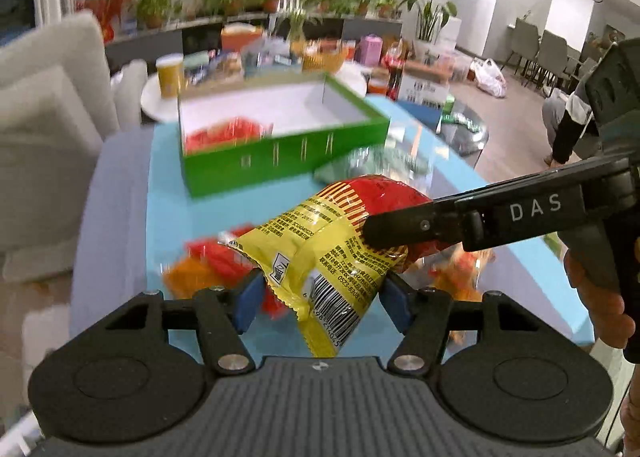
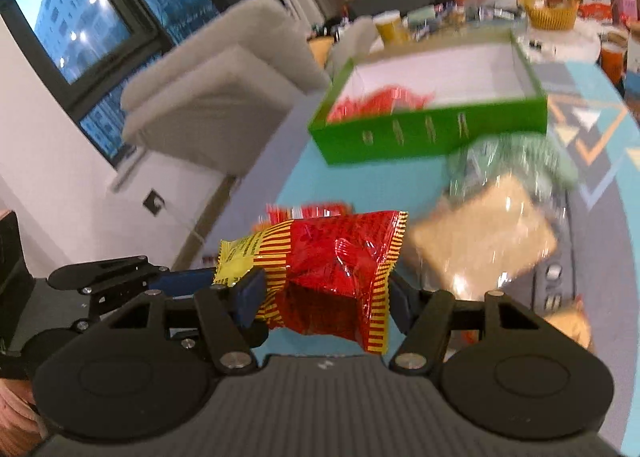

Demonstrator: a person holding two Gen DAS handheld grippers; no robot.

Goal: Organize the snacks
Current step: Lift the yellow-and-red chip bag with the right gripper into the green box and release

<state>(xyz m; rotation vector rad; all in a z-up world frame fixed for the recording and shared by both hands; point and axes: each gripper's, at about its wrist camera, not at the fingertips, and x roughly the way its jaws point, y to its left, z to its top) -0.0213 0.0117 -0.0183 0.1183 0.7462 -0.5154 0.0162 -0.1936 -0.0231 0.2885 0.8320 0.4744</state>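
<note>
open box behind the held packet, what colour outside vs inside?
The box is green outside, white inside; clearest in the left wrist view.

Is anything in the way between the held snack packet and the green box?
Nothing visible. Both grippers, left and right, hold the red and yellow packet off the blue table. The green box lies straight ahead, mostly empty.

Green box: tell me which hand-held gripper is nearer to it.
Neither, clearly. Left hand-held gripper and right hand-held gripper both clamp the same snack packet, short of the green box.
</note>
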